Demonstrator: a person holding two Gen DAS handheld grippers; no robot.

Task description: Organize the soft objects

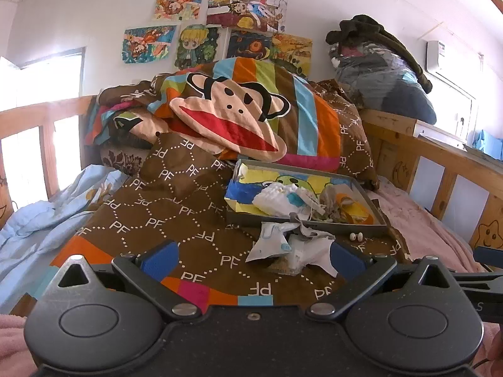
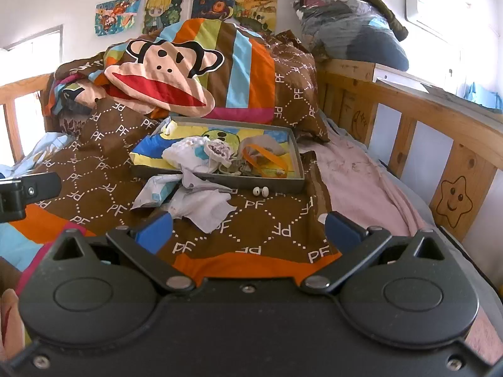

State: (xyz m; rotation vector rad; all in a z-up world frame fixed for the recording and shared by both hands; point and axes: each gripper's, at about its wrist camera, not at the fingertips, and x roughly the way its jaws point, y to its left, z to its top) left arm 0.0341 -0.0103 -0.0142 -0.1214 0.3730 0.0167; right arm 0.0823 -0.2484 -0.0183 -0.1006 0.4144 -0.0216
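Crumpled white cloths [image 2: 191, 202] lie on the brown quilt [image 2: 267, 220] of the bed, touching the front wall of a grey tray [image 2: 295, 147] that holds more small soft items. Two white beads [image 2: 261, 191] sit just beside the tray. Left claw [image 1: 251, 257] spread, empty. Right claw [image 2: 248, 229] spread, empty.

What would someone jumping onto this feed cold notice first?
Probably the big monkey-face quilt heaped at the head of the bed, under the bright drawings taped to the wall. Next, the grey tray on the brown PF cover, filled with small cloth items, with crumpled white cloths spilling off its near edge. Both the left gripper and right gripper wait in front with jaws wide open, holding nothing.
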